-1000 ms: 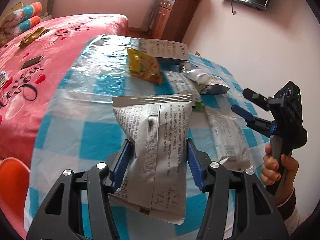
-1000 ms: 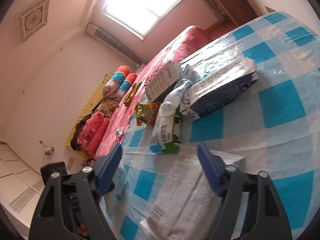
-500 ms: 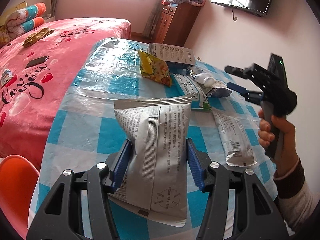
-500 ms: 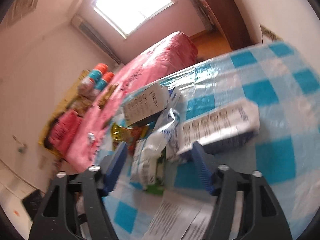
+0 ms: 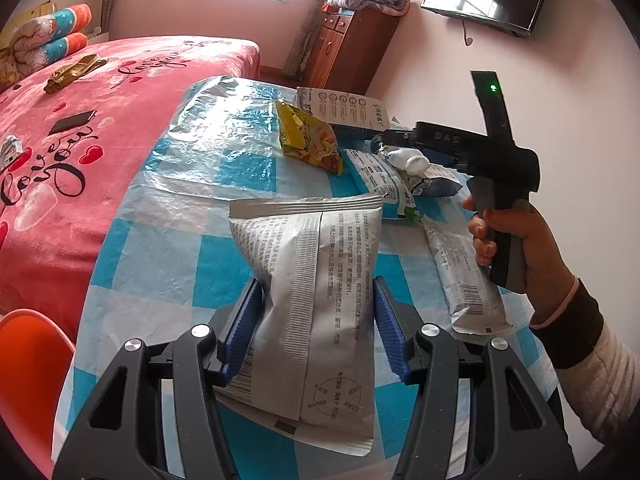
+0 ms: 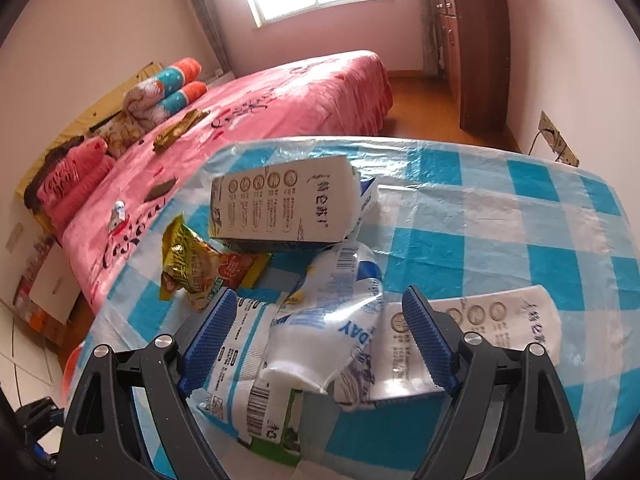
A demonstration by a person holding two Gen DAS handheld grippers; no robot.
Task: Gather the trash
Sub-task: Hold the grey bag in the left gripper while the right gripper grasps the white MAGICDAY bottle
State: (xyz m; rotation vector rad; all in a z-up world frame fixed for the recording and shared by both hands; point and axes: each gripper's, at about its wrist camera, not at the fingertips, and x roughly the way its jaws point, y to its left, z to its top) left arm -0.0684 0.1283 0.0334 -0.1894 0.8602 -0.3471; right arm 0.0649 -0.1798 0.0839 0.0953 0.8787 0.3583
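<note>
Two grippers at a table (image 6: 500, 232) under a blue-checked cloth, one loaded and one empty. Left gripper (image 5: 316, 284): clamped across the waist of a silver pouch (image 5: 316, 240), pads pressing both sides, pouch lifted clear of the cloth and held upright as in the preceding views. Right gripper (image 6: 320, 294): jaws spread wide, nothing pinched.

Shifted within the last second from above a long white packet (image 5: 464, 276) near the table edge to the pile farther in, and rolled from a tilt to level. Now straddles a crumpled white-and-blue bag (image 6: 332, 320), which lies between the pads without touching either. Suggests the bag as the next pick, with the pouch already secured.

Remaining litter, all on the cloth: a yellow snack wrapper (image 6: 192, 264), a white carton (image 6: 280, 212) propped on the pile, a flattened white carton (image 6: 500, 328) just right of the bag, a green-and-white packet (image 6: 240, 360) partly beneath it.

No bin or sack in either view; destination unknown. Lower end of the pouch masked by the left gripper's body. Right fingers, seen from the left wrist, overlapping the pile, so height above the bag cannot be told. Holding hand (image 5: 516, 248) cut off at the sleeve. Orange object at the lower left corner too cropped to identify.
</note>
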